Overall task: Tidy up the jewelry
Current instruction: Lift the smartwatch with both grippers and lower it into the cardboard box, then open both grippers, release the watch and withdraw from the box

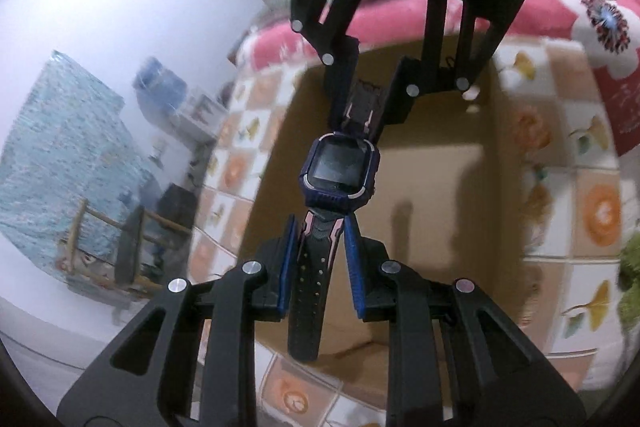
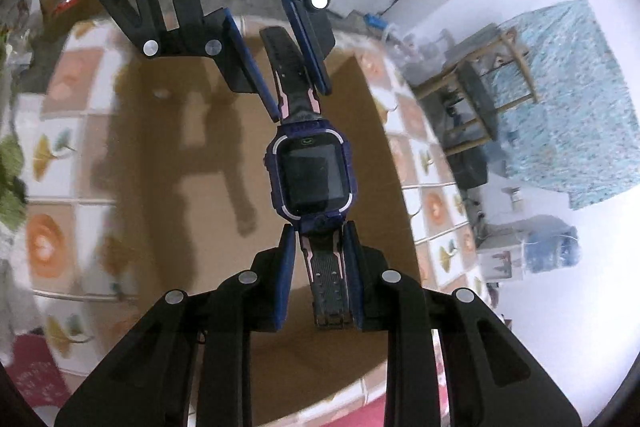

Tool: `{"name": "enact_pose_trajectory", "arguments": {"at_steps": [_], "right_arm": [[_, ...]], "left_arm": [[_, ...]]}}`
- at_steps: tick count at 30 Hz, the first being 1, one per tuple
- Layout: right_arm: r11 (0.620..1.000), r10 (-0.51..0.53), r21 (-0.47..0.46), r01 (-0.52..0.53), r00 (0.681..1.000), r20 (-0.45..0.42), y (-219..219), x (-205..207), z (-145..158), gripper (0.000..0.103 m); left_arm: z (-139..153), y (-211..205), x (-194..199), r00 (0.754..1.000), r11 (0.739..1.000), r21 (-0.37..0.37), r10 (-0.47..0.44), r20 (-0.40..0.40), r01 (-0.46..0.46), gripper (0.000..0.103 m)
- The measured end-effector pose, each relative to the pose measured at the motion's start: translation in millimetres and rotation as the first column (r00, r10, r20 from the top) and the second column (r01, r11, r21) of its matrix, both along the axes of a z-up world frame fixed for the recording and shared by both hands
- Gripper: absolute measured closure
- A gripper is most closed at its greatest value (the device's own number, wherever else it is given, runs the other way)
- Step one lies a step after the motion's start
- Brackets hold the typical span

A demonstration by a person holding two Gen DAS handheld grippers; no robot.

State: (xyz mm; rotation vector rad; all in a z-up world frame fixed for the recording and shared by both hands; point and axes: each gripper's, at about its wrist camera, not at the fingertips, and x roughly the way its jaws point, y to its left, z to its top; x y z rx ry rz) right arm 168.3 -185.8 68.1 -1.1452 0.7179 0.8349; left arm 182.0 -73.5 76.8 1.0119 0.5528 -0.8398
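We hold the watch [image 1: 339,171] stretched between our two grippers, in the air above an open cardboard box [image 1: 440,163] that stands on a patterned quilt [image 1: 576,187]. Our left gripper [image 1: 320,223] has its jaws drawn nearly together, pinching the strap with the row of holes just below the case. Our right gripper [image 2: 318,231] is likewise narrowed down on the other strap, the buckle end, close under the case. In each wrist view the opposite gripper shows at the far side, gripping its own strap.

As for progress, we judge the watch lifted and carried to the box but not yet laid inside; the box floor we can see looks bare. What is left appears to be lowering it in and letting go. On the pink bedding at the far right lies a dark, fringed ornament [image 1: 606,23], possibly another piece to sort.
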Motion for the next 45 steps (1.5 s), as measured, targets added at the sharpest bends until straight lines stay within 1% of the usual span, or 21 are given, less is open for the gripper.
{"name": "enact_pose_trajectory", "arguments": {"at_steps": [3,6,12,15,18,20,23,26,27,29,31,33,34,35,37,39,41,42,43,44,45], "right_arm": [[1.0,0.008,-0.02,-0.009,0.999,-0.042,4,28,-26,0.079],[0.999,0.012,-0.047,-0.015,0.998,-0.068,10,44,-49,0.078],[0.994,0.011,-0.104,-0.017,0.998,-0.06,8,52,-76,0.078],[0.994,0.008,-0.106,-0.012,0.999,-0.039,6,48,-76,0.074],[0.998,-0.001,-0.062,-0.001,0.999,-0.038,2,42,-64,0.068],[0.999,-0.02,-0.035,0.019,1.0,-0.022,-4,37,-50,0.066],[0.996,-0.079,0.036,0.079,0.997,-0.002,-20,26,-21,0.064],[0.977,-0.154,0.154,0.148,0.988,0.029,-46,4,17,0.056],[0.965,-0.183,0.199,0.17,0.982,0.046,-55,-6,31,0.054],[0.933,-0.241,0.29,0.213,0.969,0.063,-75,-30,57,0.049],[0.89,-0.288,0.385,0.244,0.956,0.061,-91,-46,79,0.043],[0.819,-0.324,0.504,0.274,0.946,0.011,-108,-74,97,0.035],[0.771,-0.332,0.566,0.291,0.943,-0.032,-115,-98,102,0.033],[0.75,-0.323,0.593,0.292,0.945,-0.057,-112,-99,106,0.03],[0.682,-0.313,0.657,0.321,0.94,-0.135,-112,-144,96,0.025],[0.647,-0.322,0.662,0.379,0.922,-0.213,-102,-166,71,0.021],[0.615,-0.366,0.621,0.486,0.874,-0.321,-88,-182,33,0.017],[0.601,-0.427,0.555,0.575,0.818,-0.385,-78,-183,6,0.017],[0.593,-0.465,0.507,0.625,0.78,-0.419,-72,-183,-11,0.017],[0.581,-0.526,0.428,0.692,0.721,-0.451,-65,-182,-36,0.017],[0.561,-0.578,0.376,0.738,0.674,-0.46,-62,-181,-52,0.017]], "left_arm": [[-31,-4,30,0.999,0.998,0.054,0.016,-0.052,-0.013,0.081],[-51,-11,50,0.995,0.995,0.098,0.034,-0.09,-0.025,0.081],[-85,-18,67,0.991,0.975,0.215,0.085,-0.102,-0.062,0.08],[-79,-18,68,0.99,0.98,0.182,0.094,-0.106,-0.073,0.079],[-72,-14,68,0.987,0.98,0.165,0.126,-0.1,-0.109,0.079],[-62,-9,63,0.986,0.982,0.135,0.143,-0.088,-0.13,0.077],[-38,5,50,0.98,0.981,0.065,0.186,-0.076,-0.181,0.069],[-7,24,32,0.969,0.969,-0.03,0.242,-0.045,-0.243,0.062],[4,31,28,0.964,0.962,-0.066,0.262,-0.041,-0.264,0.059],[29,48,3,0.948,0.934,-0.166,0.315,-0.04,-0.318,0.053],[42,62,-12,0.937,0.908,-0.236,0.346,-0.045,-0.347,0.047],[58,72,-52,0.926,0.874,-0.314,0.374,-0.048,-0.37,0.038],[59,75,-62,0.924,0.865,-0.336,0.378,-0.053,-0.373,0.035],[59,79,-80,0.921,0.852,-0.36,0.384,-0.059,-0.379,0.03],[53,82,-115,0.915,0.829,-0.398,0.393,-0.086,-0.394,0.026],[37,81,-136,0.901,0.806,-0.406,0.41,-0.141,-0.43,0.022],[11,78,-154,0.87,0.773,-0.399,0.434,-0.235,-0.494,0.021],[-9,75,-160,0.842,0.754,-0.379,0.448,-0.301,-0.537,0.021],[-24,71,-160,0.817,0.74,-0.357,0.464,-0.343,-0.57,0.021],[-49,65,-160,0.766,0.716,-0.305,0.501,-0.402,-0.628,0.021],[-67,61,-160,0.727,0.699,-0.259,0.534,-0.431,-0.666,0.021]]}}
